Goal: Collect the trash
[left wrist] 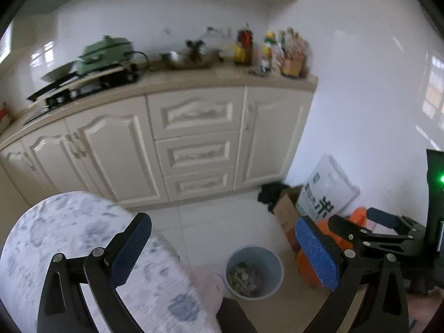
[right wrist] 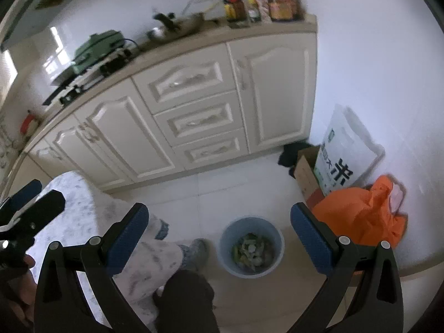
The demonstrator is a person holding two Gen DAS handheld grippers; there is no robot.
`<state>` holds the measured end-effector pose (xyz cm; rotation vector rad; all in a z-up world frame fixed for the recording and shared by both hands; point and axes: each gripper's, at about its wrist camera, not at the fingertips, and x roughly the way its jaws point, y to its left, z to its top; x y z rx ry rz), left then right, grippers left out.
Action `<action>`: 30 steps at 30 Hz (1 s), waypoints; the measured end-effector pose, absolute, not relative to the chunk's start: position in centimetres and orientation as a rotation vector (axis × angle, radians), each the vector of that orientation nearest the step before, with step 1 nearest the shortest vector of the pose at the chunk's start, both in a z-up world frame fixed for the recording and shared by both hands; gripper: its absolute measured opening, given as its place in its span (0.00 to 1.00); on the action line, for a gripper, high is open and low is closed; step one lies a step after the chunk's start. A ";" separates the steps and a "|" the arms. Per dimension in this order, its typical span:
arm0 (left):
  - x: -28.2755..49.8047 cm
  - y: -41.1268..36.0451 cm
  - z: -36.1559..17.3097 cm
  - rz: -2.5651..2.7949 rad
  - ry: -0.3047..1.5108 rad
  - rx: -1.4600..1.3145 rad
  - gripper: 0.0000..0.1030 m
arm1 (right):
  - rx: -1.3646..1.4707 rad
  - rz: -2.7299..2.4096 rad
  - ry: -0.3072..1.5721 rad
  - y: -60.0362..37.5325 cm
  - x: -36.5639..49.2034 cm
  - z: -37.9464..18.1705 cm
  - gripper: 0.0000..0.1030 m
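A light blue trash bin (left wrist: pixel 254 271) stands on the white tiled floor, with scraps of trash in its bottom. It also shows in the right wrist view (right wrist: pixel 252 247). My left gripper (left wrist: pixel 223 249) is open and empty, held high above the floor, with the bin below between its fingers. My right gripper (right wrist: pixel 219 238) is open and empty, also above the bin. The right gripper shows at the right edge of the left wrist view (left wrist: pixel 360 222). The left gripper shows at the left edge of the right wrist view (right wrist: pixel 33 202).
Cream kitchen cabinets (left wrist: pixel 194 144) with a countertop holding a green pot (left wrist: pixel 106 54), a stove and bottles (left wrist: pixel 277 52). By the wall stand a cardboard box (right wrist: pixel 305 172), a white rice bag (right wrist: pixel 341 161) and an orange plastic bag (right wrist: pixel 360 216). The person's patterned trouser leg (right wrist: pixel 147 255) is below.
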<state>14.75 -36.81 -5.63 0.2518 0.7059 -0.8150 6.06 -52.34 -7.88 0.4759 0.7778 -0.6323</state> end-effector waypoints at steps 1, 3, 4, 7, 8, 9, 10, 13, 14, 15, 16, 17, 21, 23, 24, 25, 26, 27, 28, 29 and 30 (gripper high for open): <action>14.3 -35.3 -5.1 -0.807 0.696 0.234 0.99 | 0.463 -0.624 0.771 -51.6 6.2 -7.3 1.00; 13.3 -31.8 -4.0 -0.777 0.672 0.197 0.99 | 0.432 -0.598 0.756 -49.7 6.6 -5.9 1.00; 12.7 -30.4 -3.6 -0.758 0.664 0.185 0.99 | 0.421 -0.584 0.748 -48.9 6.7 -5.4 1.00; 10.6 -24.7 -2.3 -0.691 0.629 0.142 0.99 | 0.368 -0.525 0.707 -45.2 7.5 -3.2 1.00; 10.0 -23.3 -1.8 -0.670 0.615 0.134 0.99 | 0.357 -0.509 0.699 -44.3 7.7 -2.9 1.00; 9.1 -21.6 -1.4 -0.641 0.595 0.125 0.99 | 0.338 -0.479 0.685 -42.6 8.1 -2.1 1.00; 8.0 -19.5 -0.9 -0.609 0.569 0.118 0.99 | 0.325 -0.460 0.675 -41.4 8.3 -1.7 1.00; 5.2 -14.2 0.3 -0.516 0.511 0.097 0.99 | 0.282 -0.385 0.642 -37.2 9.0 -0.4 1.00; 4.2 -12.7 0.4 -0.484 0.500 0.090 0.99 | 0.271 -0.363 0.633 -36.0 9.1 -0.1 1.00; 3.2 -11.0 0.6 -0.453 0.488 0.083 0.99 | 0.255 -0.328 0.618 -34.2 9.2 0.3 1.00; 1.7 -9.1 0.7 -0.417 0.471 0.077 0.99 | 0.244 -0.304 0.607 -33.0 9.2 0.5 1.00; 0.7 -7.8 0.8 -0.385 0.460 0.072 0.99 | 0.232 -0.276 0.595 -31.5 9.3 0.7 1.00; -3.9 -3.3 0.8 -0.248 0.423 0.054 0.99 | 0.183 -0.187 0.567 -26.6 8.9 0.8 1.00; -6.3 -1.3 0.6 -0.198 0.407 0.045 0.99 | 0.160 -0.164 0.559 -24.8 8.4 0.9 1.00; -7.5 -0.4 0.5 -0.173 0.399 0.040 0.99 | 0.150 -0.140 0.550 -23.6 8.1 0.9 1.00; -8.7 0.4 0.6 -0.145 0.389 0.038 0.99 | 0.144 -0.125 0.545 -22.8 7.8 0.9 1.00; -9.7 0.9 0.5 -0.127 0.383 0.036 0.99 | 0.131 -0.113 0.540 -21.7 7.4 0.9 1.00; -10.8 1.4 0.5 -0.109 0.378 0.034 0.99 | 0.122 -0.107 0.538 -21.1 7.2 0.9 1.00; -12.0 2.0 0.5 -0.088 0.372 0.032 0.99 | 0.113 -0.096 0.533 -20.2 6.8 0.8 1.00; -13.0 2.2 0.5 -0.073 0.366 0.027 0.99 | 0.107 -0.086 0.530 -19.7 6.4 0.8 1.00; -13.8 2.5 0.4 -0.062 0.361 0.023 0.99 | 0.098 -0.074 0.528 -19.1 6.1 0.7 1.00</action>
